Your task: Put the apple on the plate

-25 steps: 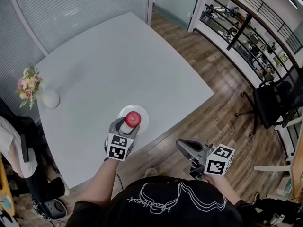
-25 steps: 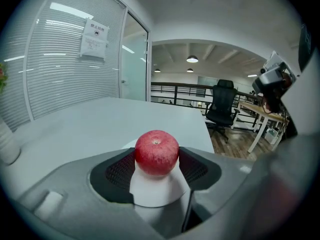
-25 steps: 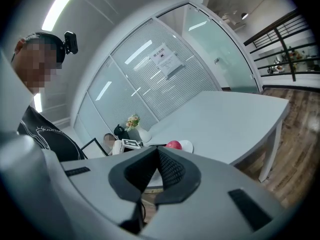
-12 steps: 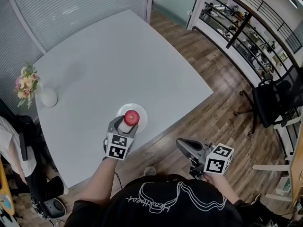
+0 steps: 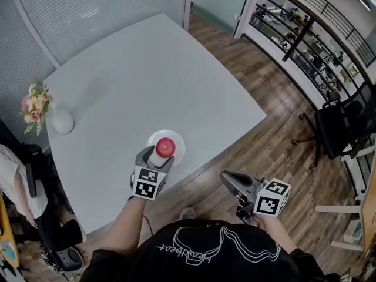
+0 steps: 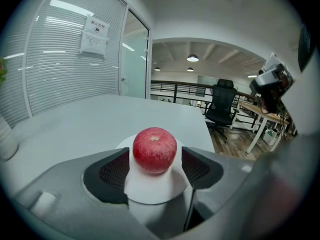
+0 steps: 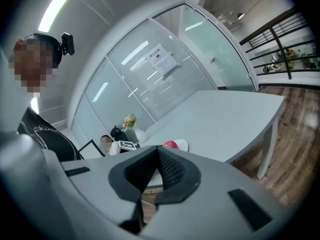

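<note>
A red apple (image 5: 165,147) rests on a small white plate (image 5: 178,141) near the front edge of the white table (image 5: 147,69). My left gripper (image 5: 157,155) reaches over that edge with the apple (image 6: 154,150) between its jaws. The jaws are opening. White plate (image 6: 150,191) shows on both sides between the dark pads (image 6: 116,171) and the fruit, so they do not press on it. My right gripper (image 5: 227,178) hangs off the table over the wooden floor, its pads (image 7: 167,170) closed together on nothing. Its view shows the apple (image 7: 170,144) far off.
A round white vase (image 5: 61,122) with flowers (image 5: 36,101) stands at the table's left edge. A black office chair (image 5: 341,125) is on the wooden floor at the right. A seated person (image 5: 12,184) is at the far left. Glass walls with blinds (image 5: 88,10) border the table's far side.
The left gripper's jaws stand slightly wider around the apple than before. Both hands stay where they were, and the apple has not moved on the plate.
</note>
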Demonstrator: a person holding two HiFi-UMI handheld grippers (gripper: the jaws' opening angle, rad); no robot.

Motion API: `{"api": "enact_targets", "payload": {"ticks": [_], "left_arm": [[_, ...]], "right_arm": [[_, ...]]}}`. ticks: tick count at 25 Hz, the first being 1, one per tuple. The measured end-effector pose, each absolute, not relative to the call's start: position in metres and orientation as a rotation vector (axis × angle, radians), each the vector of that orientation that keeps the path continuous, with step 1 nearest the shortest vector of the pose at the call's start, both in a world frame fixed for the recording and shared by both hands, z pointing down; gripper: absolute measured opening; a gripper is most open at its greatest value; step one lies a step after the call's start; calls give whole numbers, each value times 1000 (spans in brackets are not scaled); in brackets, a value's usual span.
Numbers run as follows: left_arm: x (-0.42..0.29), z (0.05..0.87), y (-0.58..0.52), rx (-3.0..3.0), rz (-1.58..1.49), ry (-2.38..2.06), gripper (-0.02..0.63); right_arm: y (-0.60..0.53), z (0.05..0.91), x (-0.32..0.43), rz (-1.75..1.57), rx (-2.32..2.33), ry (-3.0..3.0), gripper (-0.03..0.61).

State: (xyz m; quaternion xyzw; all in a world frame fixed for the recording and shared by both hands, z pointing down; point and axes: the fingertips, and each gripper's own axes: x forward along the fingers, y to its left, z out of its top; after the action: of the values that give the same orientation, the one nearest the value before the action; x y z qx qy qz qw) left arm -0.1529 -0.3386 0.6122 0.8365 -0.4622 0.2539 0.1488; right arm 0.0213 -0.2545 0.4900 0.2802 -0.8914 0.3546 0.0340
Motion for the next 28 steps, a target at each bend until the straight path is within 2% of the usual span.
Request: {"api": "enact_targets", "payload": {"ticks": [13, 19, 28], "left_arm": [[-157, 529, -293, 2422, 358, -1225, 313], [-146, 485, -255, 2455, 189, -1011, 306], [-120, 419, -211, 2540, -58, -823, 171]], "right_arm": [[-252, 475, -4, 1010, 771, -2788, 9], [-244, 456, -37, 991, 649, -2872, 8], [-221, 433, -57, 895, 486, -2929, 9]]}}
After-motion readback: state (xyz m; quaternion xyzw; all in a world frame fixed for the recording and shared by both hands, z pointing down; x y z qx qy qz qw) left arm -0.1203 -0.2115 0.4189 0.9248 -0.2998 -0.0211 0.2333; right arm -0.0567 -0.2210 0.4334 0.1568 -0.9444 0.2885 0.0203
